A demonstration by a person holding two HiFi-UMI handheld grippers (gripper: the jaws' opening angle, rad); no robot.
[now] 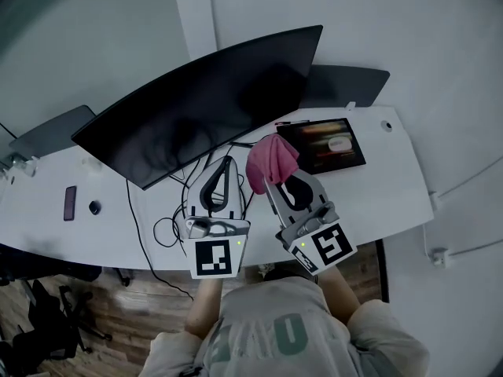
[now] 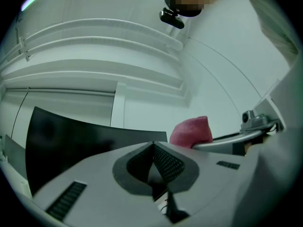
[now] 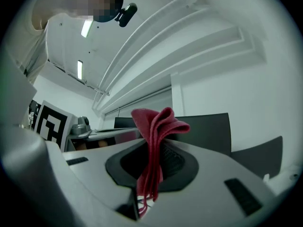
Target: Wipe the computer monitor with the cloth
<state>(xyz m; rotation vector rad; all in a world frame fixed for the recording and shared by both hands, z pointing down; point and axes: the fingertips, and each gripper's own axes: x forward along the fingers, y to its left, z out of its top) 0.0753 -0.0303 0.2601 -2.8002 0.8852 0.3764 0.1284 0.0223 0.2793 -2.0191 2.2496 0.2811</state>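
Note:
A wide curved black monitor (image 1: 204, 104) stands on the white desk (image 1: 393, 187), its screen dark. My right gripper (image 1: 271, 181) is shut on a pink-red cloth (image 1: 272, 161), which bunches above the jaw tips just below the monitor's right end. In the right gripper view the cloth (image 3: 154, 141) hangs folded between the closed jaws, the monitor (image 3: 203, 126) behind it. My left gripper (image 1: 224, 166) is held beside it to the left, jaws closed with nothing between them. In the left gripper view the monitor (image 2: 71, 136) fills the left and the cloth (image 2: 191, 131) shows at right.
A tablet (image 1: 324, 145) with a lit screen lies right of the cloth. Black cables (image 1: 169, 226) loop on the desk under the monitor. A phone (image 1: 70, 203) and a small dark object (image 1: 94, 207) lie at far left. A second dark screen (image 1: 346, 85) stands behind.

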